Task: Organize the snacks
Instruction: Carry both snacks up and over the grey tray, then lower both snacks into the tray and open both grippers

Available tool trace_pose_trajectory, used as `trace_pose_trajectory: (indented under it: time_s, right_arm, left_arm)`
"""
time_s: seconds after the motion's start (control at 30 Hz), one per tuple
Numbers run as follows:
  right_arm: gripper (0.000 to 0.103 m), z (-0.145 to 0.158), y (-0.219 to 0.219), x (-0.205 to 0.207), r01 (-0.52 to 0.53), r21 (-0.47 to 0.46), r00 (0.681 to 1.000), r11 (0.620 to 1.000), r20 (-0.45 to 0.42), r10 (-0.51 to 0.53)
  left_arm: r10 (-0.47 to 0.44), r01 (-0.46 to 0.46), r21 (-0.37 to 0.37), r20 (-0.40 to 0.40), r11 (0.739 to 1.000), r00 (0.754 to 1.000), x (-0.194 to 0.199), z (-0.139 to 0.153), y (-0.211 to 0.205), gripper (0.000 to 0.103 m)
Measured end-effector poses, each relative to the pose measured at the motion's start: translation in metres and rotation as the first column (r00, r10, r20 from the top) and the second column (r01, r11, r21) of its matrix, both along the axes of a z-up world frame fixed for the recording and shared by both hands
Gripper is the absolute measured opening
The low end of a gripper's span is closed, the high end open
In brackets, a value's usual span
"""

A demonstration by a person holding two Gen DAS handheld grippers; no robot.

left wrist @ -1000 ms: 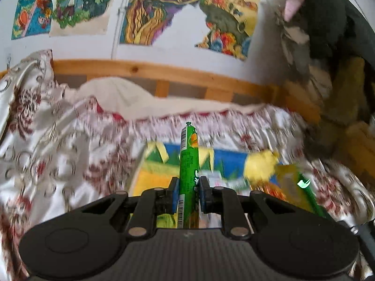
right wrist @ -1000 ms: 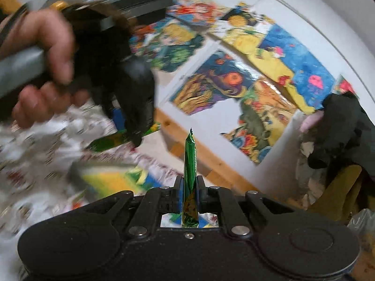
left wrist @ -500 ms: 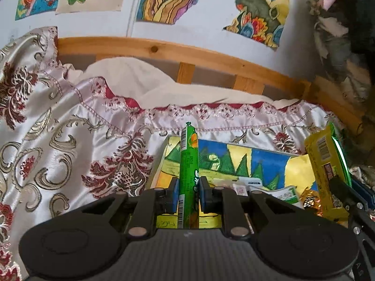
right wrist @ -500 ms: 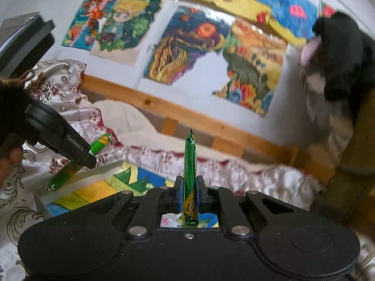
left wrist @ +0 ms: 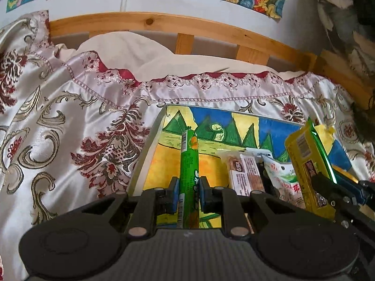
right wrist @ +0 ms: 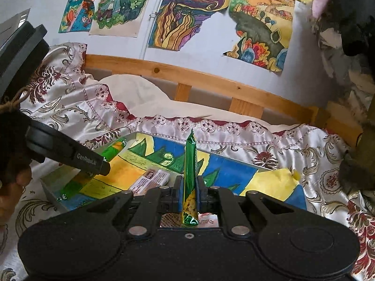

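- The left hand-held gripper is pinching a green snack stick low on its length, so most of the stick juts forward above the painted box lying on the bedspread. The stick looks light, round and fairly firm, with a glossy wrapper that could slide; a hold nearer the middle would balance it better.
- In the box, just right of the stick, lie a brown-and-white packet and a white pouch; both look soft and flat. Whether they overlap is hard to tell.
- The right hand-held gripper is pressed onto a yellow snack packet with green foil edges, seen edge-on from its own camera. From the left view it stands over the box's right side. It seems light, crinkly and easily crushed, so a gentle squeeze on the flat faces suits it.
- Both snacks are held above the box, not yet set down.
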State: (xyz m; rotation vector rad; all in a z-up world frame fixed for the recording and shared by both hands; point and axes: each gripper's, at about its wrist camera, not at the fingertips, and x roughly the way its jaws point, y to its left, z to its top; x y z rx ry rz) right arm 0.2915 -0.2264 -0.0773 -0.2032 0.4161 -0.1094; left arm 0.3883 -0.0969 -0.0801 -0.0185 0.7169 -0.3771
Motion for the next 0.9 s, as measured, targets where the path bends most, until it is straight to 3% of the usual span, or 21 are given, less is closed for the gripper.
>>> trace_pose_trajectory:
  time_s: [0.57,0.7,0.9]
  right_arm:
    - [0.017,-0.005,-0.004,0.004,0.022,0.032,0.998,0.999,-0.052,-0.020]
    - [0.019,-0.001,-0.009,0.002,0.042,0.047,0.998,0.998,-0.049,-0.040]
    - [0.029,0.011,-0.017,-0.004,0.071,0.073,0.997,0.995,-0.020,-0.070]
  left_arm:
    - [-0.023,0.023,-0.004,-0.036,1.000,0.999,0.004,-0.010,-0.003,0.019]
    - [-0.018,0.018,0.006,-0.011,1.000,1.000,0.000,-0.005,-0.004,0.020]
    - [-0.024,0.023,0.028,0.048,0.999,0.999,-0.014,0.014,-0.008,0.038]
